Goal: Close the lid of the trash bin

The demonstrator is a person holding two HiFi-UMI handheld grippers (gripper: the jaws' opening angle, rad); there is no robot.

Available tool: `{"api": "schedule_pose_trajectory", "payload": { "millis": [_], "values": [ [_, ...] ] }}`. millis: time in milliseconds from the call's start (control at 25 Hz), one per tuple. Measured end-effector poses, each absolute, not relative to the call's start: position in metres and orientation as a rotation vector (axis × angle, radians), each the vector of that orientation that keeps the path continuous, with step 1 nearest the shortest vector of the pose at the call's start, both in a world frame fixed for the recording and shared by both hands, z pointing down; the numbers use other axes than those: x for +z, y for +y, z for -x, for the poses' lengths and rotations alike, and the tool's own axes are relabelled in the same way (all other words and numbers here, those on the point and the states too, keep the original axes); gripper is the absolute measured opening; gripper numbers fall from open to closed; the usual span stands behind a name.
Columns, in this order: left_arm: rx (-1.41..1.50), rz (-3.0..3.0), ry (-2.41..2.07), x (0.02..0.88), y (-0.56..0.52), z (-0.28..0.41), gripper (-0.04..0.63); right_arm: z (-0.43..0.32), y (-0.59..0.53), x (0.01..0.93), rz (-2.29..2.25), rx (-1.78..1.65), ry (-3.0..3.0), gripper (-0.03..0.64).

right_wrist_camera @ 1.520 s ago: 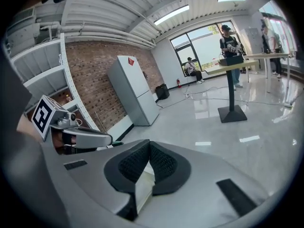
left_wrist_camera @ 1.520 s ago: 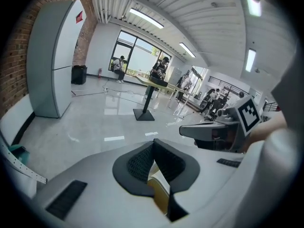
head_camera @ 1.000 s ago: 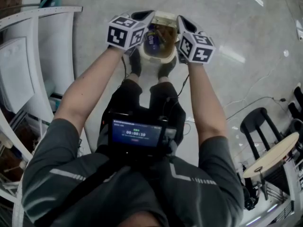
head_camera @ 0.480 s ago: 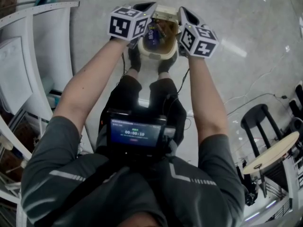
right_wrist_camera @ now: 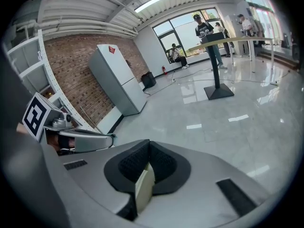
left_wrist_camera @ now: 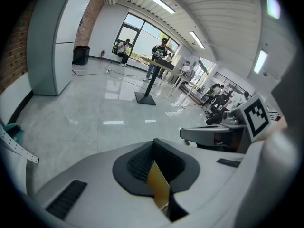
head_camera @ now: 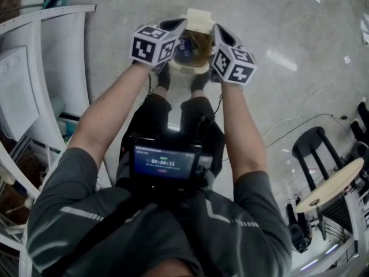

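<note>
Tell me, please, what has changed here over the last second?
The lid shows more of its pale face, and the right gripper has edged inward. The left gripper and bin look unchanged; both grippers pinch a thin edge, apparently the lid's.

Your head camera looks steeply down at the glossy grey floor point(head_camera: 288, 108); each gripper camera sits close behind its jaws, facing outward, both catching the black-footed tall table point(left_wrist_camera: 145, 98).

Left gripper point(head_camera: 177, 26), right gripper point(head_camera: 218, 30) (arms outstretched) each clamp trash bin point(head_camera: 187, 69).
</note>
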State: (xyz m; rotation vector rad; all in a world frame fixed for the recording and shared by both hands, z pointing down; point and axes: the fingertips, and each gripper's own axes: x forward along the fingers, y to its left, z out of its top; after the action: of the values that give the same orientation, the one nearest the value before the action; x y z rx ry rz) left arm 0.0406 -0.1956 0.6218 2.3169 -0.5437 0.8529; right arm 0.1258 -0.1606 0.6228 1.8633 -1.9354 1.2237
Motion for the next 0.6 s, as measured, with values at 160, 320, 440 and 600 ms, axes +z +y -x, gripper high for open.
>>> {"api": "schedule_pose_trajectory", "payload": {
  "millis": [160, 320, 440, 600],
  "values": [
    [0.884, -2.306, -0.553, 0.637, -0.17, -0.03, 0.003, -0.115, -0.132, 0.634, -1.822, 1.271, -1.928, 0.003],
    [0.926, -2.246, -0.516, 0.657, -0.141, -0.017, 0.003, -0.1, -0.103, 0.653, -1.751, 1.308, -1.897, 0.003],
    [0.98, -2.198, -0.472, 0.676, -0.116, -0.007, 0.003, -0.088, -0.079, 0.67, -1.701, 1.354, -1.855, 0.003],
    [1.037, -2.149, -0.444, 0.695, -0.096, 0.003, 0.003, -0.078, -0.056, 0.688, -1.67, 1.392, -1.809, 0.003]
  ]
}}
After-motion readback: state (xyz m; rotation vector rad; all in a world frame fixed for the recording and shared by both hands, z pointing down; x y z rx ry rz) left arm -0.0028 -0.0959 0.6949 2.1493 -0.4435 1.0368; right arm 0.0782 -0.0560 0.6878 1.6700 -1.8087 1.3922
